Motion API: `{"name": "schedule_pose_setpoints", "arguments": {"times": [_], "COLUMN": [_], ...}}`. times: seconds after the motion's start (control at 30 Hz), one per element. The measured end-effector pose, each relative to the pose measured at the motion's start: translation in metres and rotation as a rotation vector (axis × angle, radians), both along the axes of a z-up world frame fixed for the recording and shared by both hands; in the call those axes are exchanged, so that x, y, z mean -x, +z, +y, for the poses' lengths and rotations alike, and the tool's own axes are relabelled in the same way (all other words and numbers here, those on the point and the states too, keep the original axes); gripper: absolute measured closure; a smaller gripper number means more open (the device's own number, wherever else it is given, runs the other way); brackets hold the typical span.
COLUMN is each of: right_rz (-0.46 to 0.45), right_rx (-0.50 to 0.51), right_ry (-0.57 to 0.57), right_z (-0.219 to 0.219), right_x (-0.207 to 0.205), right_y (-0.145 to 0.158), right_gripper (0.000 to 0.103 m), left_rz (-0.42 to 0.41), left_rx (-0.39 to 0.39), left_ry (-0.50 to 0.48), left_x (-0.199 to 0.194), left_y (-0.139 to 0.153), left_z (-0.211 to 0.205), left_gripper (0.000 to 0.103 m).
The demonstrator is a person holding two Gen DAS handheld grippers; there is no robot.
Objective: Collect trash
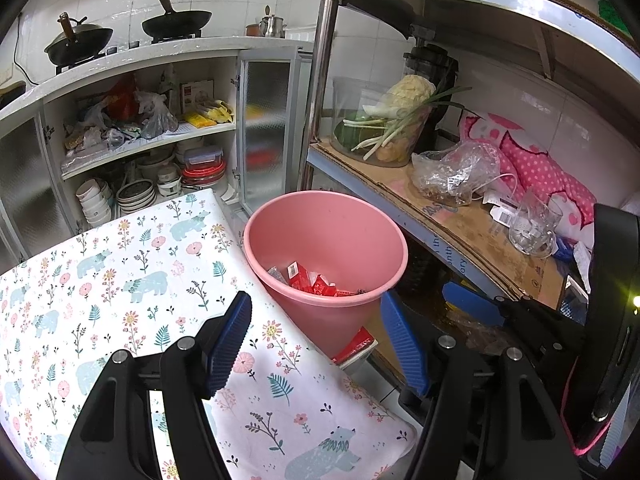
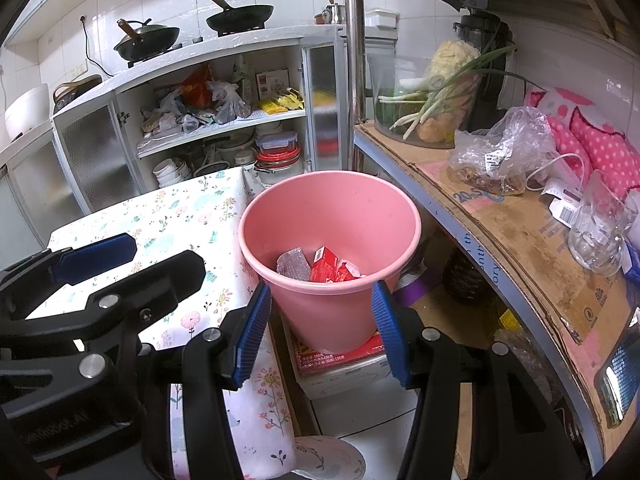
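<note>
Kitchen floor, one pink bin (image 2: 330,216), two red packets (image 2: 330,268), two woks (image 2: 146,42)

A round pink plastic waste bin (image 2: 330,216) stands upright on the floor, just beside the table's edge; it rests on a flat red-and-white box (image 2: 340,360). Inside lie crumpled red cartons (image 2: 329,268) and a greyish foil wrapper (image 2: 293,265), heaped at the bottom.
</note>
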State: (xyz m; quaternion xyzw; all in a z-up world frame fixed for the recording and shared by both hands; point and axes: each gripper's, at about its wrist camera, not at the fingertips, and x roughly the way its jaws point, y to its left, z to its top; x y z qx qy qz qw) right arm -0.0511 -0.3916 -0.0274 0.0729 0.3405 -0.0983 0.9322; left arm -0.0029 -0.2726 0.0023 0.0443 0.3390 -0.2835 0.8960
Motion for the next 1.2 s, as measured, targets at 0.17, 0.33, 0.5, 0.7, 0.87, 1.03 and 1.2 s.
{"name": "schedule_pose_setpoints", "arguments": {"times": [0.17,0.33,0.5,0.7,0.87,1.03,1.2], "right_rz": [0.003,0.005,0.005,0.007,0.007,0.006,0.008], "right_rx": [-0.001,-0.003,-0.004,-0.005,-0.004,-0.005,-0.005], "right_ry": [0.002,0.002,0.003,0.002,0.003,0.002,0.003], "right_z": [-0.0003,-0.0015,-0.0029,-0.0030,-0.0029,-0.0027,-0.0036], "right_x": [-0.0014,-0.0025,-0.0031,-0.0033,-0.0032,-0.0032,-0.0036], "right_y": [-0.0026,-0.0047,-0.0056,-0.0059,-0.0062,-0.0058,-0.0072], "right_gripper": [0.049,0.049,0.049,0.049,0.049,0.049,0.049], "left_rz": [0.009,0.010,0.011,0.011,0.011,0.006,0.015], "left_rx": [-0.002,-0.003,-0.004,-0.004,-0.007,-0.005,-0.006], "left_ry": [0.000,-0.004,-0.009,-0.008,-0.012,-0.017,-0.017], "left_x": [-0.0008,-0.0016,-0.0023,-0.0026,-0.0010,0.0002,-0.0015], "left_y": [-0.0020,-0.0025,-0.0034,-0.0029,-0.0047,-0.0056,-0.0060], "left_z": [-0.0006,-0.0005,-0.0010,-0.0011,-0.0032,-0.0037,-0.0039], "left_gripper": [0.037,0.037,0.037,0.037,0.037,0.037,0.037]}}
